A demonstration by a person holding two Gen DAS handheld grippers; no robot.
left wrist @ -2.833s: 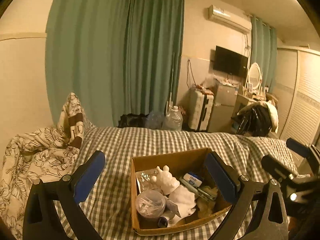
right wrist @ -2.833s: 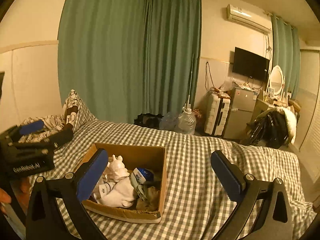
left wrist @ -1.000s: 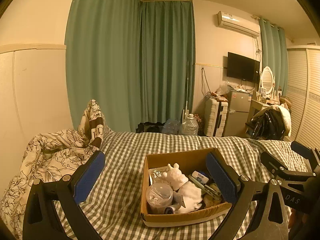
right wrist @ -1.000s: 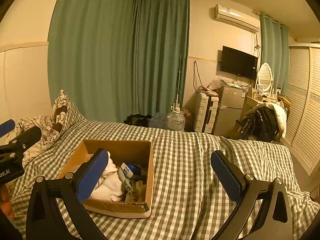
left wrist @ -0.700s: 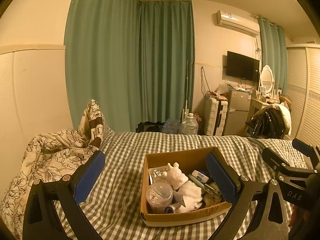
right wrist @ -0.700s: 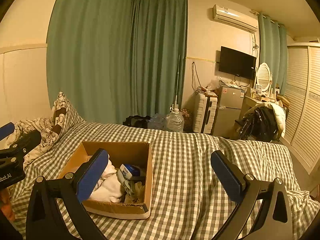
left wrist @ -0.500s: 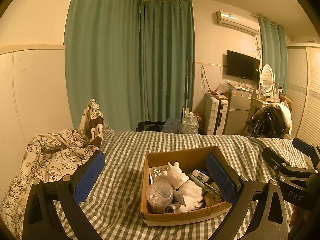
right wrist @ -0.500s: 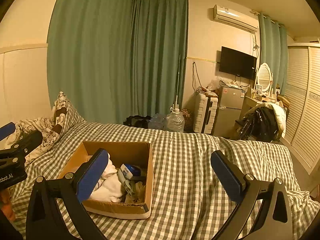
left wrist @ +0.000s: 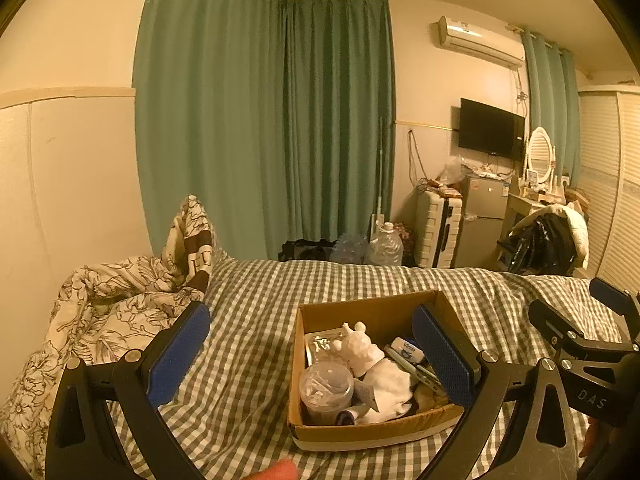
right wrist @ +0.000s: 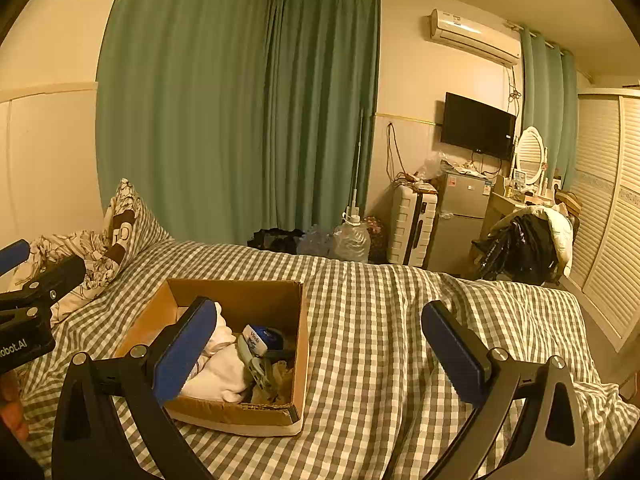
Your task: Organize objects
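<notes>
An open cardboard box [left wrist: 360,307] sits on the checked bed; it also shows in the right wrist view [right wrist: 240,292]. Inside lie a white figurine [left wrist: 358,348], a clear round tub [left wrist: 326,388], white cloth [left wrist: 390,384], a blue-and-white tissue pack [left wrist: 408,350] and other small items. My left gripper [left wrist: 312,354] is open and empty, held above the bed in front of the box. My right gripper [right wrist: 320,348] is open and empty, to the right of the box. Each gripper shows at the edge of the other's view.
A flowered quilt and pillow [left wrist: 120,300] are heaped at the bed's left end by the wall. Beyond the bed stand green curtains, water jugs [left wrist: 384,246], a white suitcase [left wrist: 436,230], a small fridge [left wrist: 480,220] and a chair with clothes [left wrist: 544,244].
Both views have shifted only slightly over the last second; 2.8 s ago both grippers were tilted and nearer the box. Both stay open and empty.
</notes>
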